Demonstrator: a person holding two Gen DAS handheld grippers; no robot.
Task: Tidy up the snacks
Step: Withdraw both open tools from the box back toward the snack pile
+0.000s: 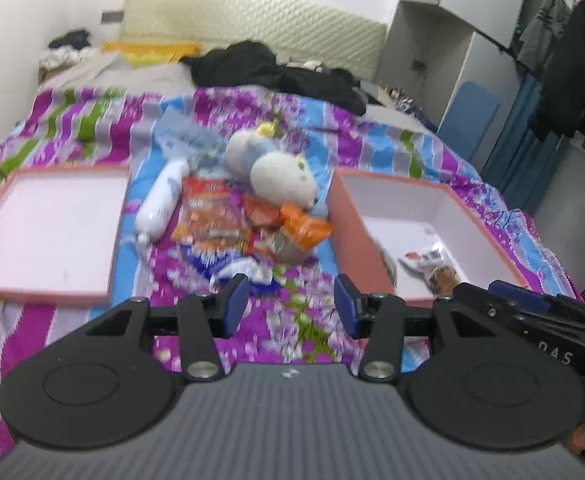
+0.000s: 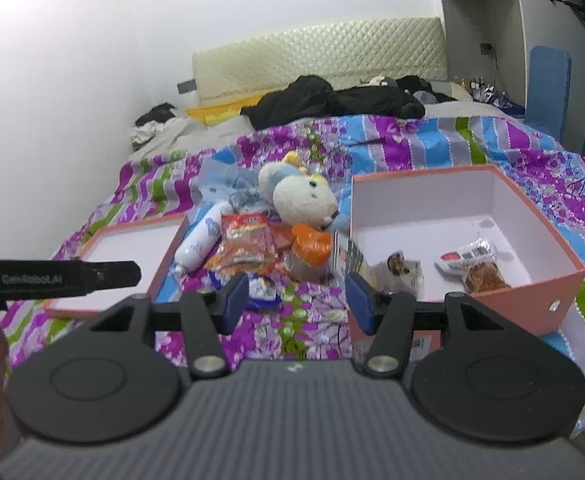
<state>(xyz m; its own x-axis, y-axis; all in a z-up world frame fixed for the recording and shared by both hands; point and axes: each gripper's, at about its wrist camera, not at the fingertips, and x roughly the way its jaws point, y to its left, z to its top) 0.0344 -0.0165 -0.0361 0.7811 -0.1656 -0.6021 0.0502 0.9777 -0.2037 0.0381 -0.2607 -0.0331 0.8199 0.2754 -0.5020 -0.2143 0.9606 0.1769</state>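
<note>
A pile of snack packets (image 1: pixel 228 216) (image 2: pixel 248 248) lies on the flowered bedspread between a pink box lid (image 1: pixel 48 232) (image 2: pixel 132 252) on the left and a deep pink box (image 1: pixel 488 216) (image 2: pixel 532 216) on the right. The box holds a few snack packets (image 2: pixel 476 264) (image 1: pixel 432 264). An orange packet (image 1: pixel 304 228) (image 2: pixel 310 246) and a white bottle (image 1: pixel 160 204) (image 2: pixel 200 242) lie in the pile. My left gripper (image 1: pixel 292 308) is open and empty, held above the bedspread just in front of the pile. My right gripper (image 2: pixel 298 300) is open and empty, beside the box's near left corner.
A white and blue plush toy (image 1: pixel 280 172) (image 2: pixel 300 196) lies behind the snacks. Black clothes (image 1: pixel 272 68) (image 2: pixel 332 100) lie near the padded headboard. A wardrobe and hanging clothes (image 1: pixel 564 60) stand at the right. The left gripper's body (image 2: pixel 52 278) shows at the left edge of the right wrist view.
</note>
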